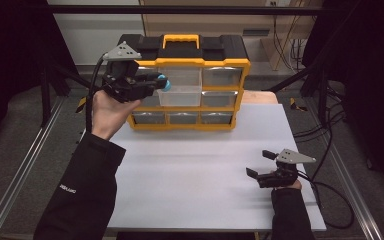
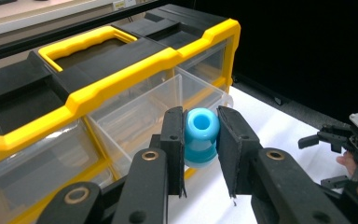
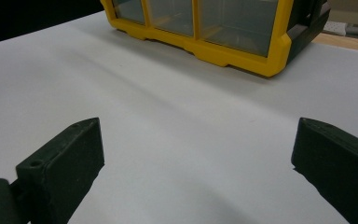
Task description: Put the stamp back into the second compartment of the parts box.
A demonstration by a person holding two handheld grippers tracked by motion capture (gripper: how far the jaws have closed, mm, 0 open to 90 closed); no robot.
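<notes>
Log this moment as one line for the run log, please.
left tongs: shut on blue spool, held over open clear drawer | right tongs: open, empty, low over white table | organizer: one drawer pulled out

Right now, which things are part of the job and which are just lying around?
In use: left claw shut on the small blue plastic spool; clear pulled-out drawer; yellow-and-black drawer cabinet.
Idle: right claw, open on the white table.

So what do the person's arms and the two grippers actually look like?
Both arms wear black long sleeves; the left sleeve carries small white lettering, too small to read. The left gripper and right gripper are black, each topped by a grey three-cornered plate with small holes and trailing a black cable. Brass-coloured pivots show on the black jaw arms.
</notes>
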